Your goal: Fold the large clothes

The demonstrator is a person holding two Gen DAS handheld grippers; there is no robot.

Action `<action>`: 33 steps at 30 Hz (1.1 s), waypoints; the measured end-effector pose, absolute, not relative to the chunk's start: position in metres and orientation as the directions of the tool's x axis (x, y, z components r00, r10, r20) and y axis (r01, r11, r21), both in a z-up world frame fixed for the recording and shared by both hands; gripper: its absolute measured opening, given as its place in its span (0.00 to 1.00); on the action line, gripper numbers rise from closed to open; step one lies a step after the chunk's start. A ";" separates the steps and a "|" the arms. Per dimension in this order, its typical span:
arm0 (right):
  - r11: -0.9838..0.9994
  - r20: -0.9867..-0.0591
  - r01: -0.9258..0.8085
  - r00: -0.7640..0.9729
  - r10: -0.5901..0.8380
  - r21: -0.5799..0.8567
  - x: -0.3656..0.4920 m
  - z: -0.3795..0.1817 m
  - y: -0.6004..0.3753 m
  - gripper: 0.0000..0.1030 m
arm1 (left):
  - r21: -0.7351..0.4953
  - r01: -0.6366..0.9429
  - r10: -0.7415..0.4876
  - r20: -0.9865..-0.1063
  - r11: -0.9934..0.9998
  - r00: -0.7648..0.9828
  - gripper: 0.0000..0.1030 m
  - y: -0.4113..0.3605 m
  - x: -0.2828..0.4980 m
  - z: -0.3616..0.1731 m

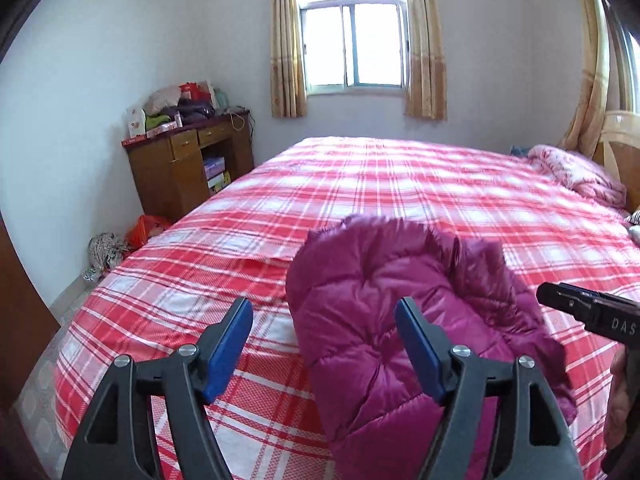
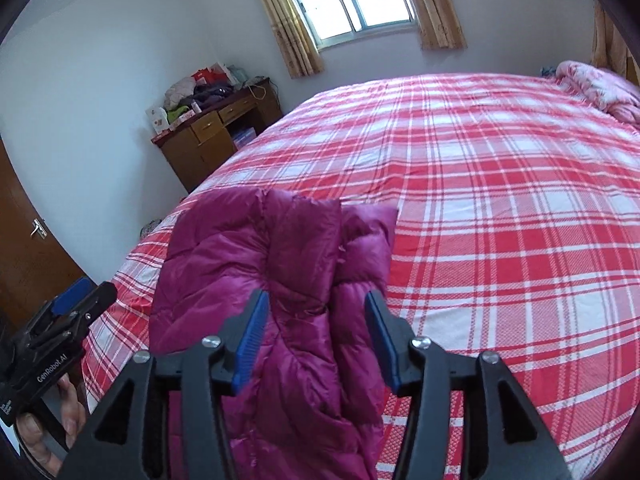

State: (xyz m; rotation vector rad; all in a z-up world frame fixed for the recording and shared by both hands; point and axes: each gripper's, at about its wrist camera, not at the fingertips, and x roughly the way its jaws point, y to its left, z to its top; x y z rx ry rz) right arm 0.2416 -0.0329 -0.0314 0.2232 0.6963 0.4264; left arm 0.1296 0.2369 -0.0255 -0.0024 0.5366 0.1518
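Note:
A magenta quilted down jacket (image 1: 384,320) lies folded in a long bundle on the red-and-white plaid bed (image 1: 400,184), near its front edge. It also shows in the right wrist view (image 2: 280,280). My left gripper (image 1: 324,312) is open and empty, above the jacket's left edge. My right gripper (image 2: 316,308) is open and empty, held over the jacket's middle. The right gripper's tip (image 1: 568,300) shows at the right edge of the left wrist view. The left gripper (image 2: 76,308) shows at the lower left of the right wrist view.
A wooden desk (image 1: 188,164) piled with clothes and boxes stands at the far left wall. A pink quilt (image 1: 580,172) lies at the bed's far right. Bags sit on the floor (image 1: 112,248) left of the bed. A brown door (image 2: 28,248) is at left.

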 end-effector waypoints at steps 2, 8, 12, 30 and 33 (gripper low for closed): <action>0.896 -0.548 -0.319 0.710 0.442 0.309 0.228 -0.018 -0.028 0.59 | 0.024 -0.148 0.141 -0.484 0.989 0.863 0.74 0.238 0.124 -0.014; 0.900 -0.494 -0.349 0.753 0.434 0.259 0.202 0.012 -0.019 0.66 | -0.010 -0.145 0.126 -0.430 0.989 0.894 0.78 0.241 0.106 0.013; 0.901 -0.471 -0.349 0.769 0.433 0.258 0.192 0.023 -0.022 0.68 | -0.021 -0.138 0.118 -0.401 0.990 0.909 0.78 0.241 0.098 0.025; 0.901 -0.444 -0.353 0.785 0.433 0.254 0.177 0.034 -0.023 0.71 | -0.024 -0.125 0.108 -0.366 0.992 0.925 0.79 0.237 0.085 0.036; 0.900 -0.443 -0.351 0.785 0.434 0.260 0.175 0.034 -0.025 0.71 | -0.022 -0.126 0.109 -0.370 0.992 0.923 0.79 0.236 0.086 0.035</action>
